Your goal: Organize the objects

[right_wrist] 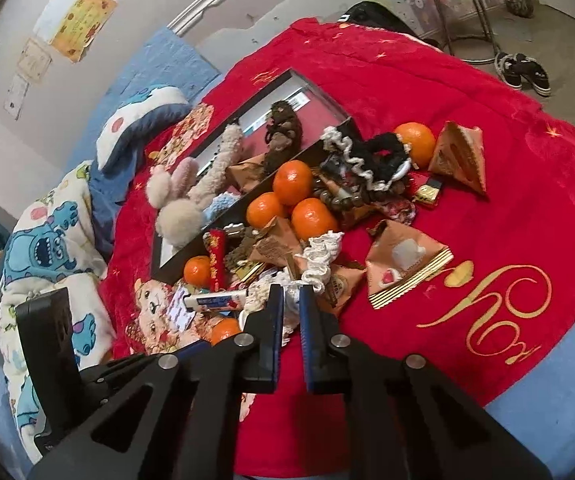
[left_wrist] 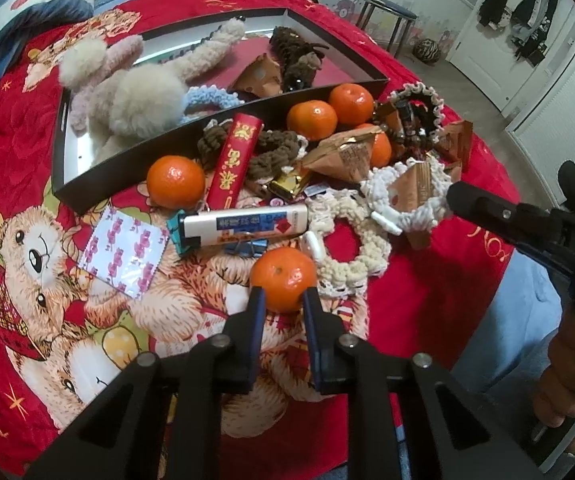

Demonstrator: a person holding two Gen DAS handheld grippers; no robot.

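Observation:
A pile of small objects lies on a red blanket beside a black tray [left_wrist: 135, 152]. My left gripper [left_wrist: 283, 294] has its fingers on both sides of an orange tangerine [left_wrist: 283, 278], closed against it. Other tangerines [left_wrist: 175, 180] [left_wrist: 312, 120], a white tube [left_wrist: 243, 224], a red packet [left_wrist: 233, 160] and crochet scrunchies [left_wrist: 351, 236] lie around. My right gripper [right_wrist: 290, 292] hovers over a white crochet scrunchie [right_wrist: 319, 258], its jaws a narrow gap apart, with white lace [right_wrist: 291, 300] showing between them. The tray holds plush toys [left_wrist: 135, 92] and a brown scrunchie [left_wrist: 299, 60].
Brown triangular snack packets [right_wrist: 403, 268] [right_wrist: 461, 156] lie on the blanket to the right. A black-and-white scrunchie [right_wrist: 371, 160] lies behind the tangerines [right_wrist: 313, 218]. Pillows [right_wrist: 47, 248] lie at the left; a stool [right_wrist: 459, 8] and shoes [right_wrist: 523, 72] stand on the floor beyond.

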